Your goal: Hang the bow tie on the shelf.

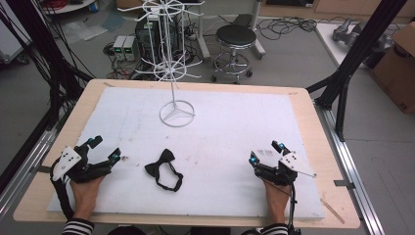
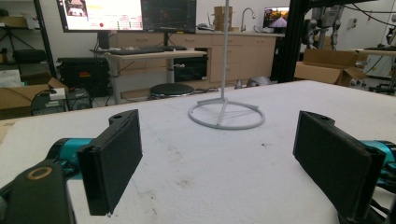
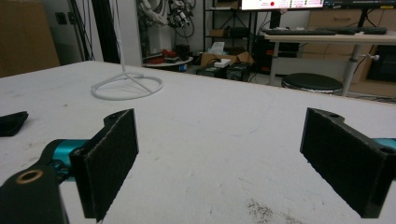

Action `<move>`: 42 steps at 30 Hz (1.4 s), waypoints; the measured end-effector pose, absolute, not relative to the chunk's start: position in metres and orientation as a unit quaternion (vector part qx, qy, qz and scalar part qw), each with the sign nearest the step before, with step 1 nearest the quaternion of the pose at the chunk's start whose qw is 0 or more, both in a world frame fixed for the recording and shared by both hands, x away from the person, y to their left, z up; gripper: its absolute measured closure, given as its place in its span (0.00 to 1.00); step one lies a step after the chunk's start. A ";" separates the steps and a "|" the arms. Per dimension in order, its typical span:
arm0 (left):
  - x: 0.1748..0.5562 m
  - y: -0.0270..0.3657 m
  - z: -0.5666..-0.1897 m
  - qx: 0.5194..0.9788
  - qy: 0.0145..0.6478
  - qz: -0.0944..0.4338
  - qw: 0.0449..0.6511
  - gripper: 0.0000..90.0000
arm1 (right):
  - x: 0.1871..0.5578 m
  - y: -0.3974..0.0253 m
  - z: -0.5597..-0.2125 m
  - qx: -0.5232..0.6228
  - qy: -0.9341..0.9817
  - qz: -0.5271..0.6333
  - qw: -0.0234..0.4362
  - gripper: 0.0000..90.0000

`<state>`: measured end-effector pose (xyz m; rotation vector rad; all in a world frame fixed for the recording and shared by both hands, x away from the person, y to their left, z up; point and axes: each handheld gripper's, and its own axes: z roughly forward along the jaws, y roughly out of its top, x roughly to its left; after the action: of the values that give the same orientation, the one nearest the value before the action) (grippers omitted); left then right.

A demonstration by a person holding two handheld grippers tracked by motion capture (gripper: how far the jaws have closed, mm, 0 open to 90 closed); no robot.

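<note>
In the high view, the left gripper (image 1: 106, 148) is being held at the lower left of the frame and the right gripper (image 1: 265, 151) at the lower right, each gripped by a hand (image 1: 85, 191) entering from the bottom edge in a striped sleeve (image 1: 77, 226). Both sets of jaws are being kept wide apart, with nothing held between them. A black bow tie (image 1: 165, 168) with its looped strap is lying at lower centre, between the two grippers and apart from both, somewhat nearer the left one.

In the right gripper view, a corner of the bow tie (image 3: 11, 122) is being shown at the left edge, clear of the jaws. In the left gripper view, bare surface is seen between the jaws.

The white foam sheet (image 1: 235, 122), marked with faint stains, is lying on a wooden table (image 1: 313, 147). Farther up, a white wire rack (image 1: 171, 58) is standing on its ring base. Beyond the table, a black stool (image 1: 236, 39), cables and cardboard boxes (image 1: 399, 63) are being shown; monitors (image 2: 126, 14) and cabinets appear in the left gripper view.
</note>
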<state>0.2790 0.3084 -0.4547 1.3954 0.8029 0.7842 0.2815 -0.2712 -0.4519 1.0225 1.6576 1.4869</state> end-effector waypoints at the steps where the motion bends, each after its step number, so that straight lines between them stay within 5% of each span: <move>1: 0.279 0.309 -0.455 0.609 0.350 0.342 0.625 0.18 | 0.281 -0.271 -0.452 0.393 0.636 0.571 0.339 0.12; 27: 0.278 0.307 -0.454 0.604 0.361 0.352 0.617 0.15 | 0.282 -0.271 -0.452 0.404 0.630 0.569 0.340 0.12; 42: 0.278 0.271 -0.391 0.732 0.332 0.271 0.530 0.13 | 0.282 -0.271 -0.452 0.405 0.630 0.570 0.338 0.12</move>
<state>0.2780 0.2712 -0.3910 1.7472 0.7917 0.6470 0.2815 -0.2715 -0.4518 1.0558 1.6407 1.4843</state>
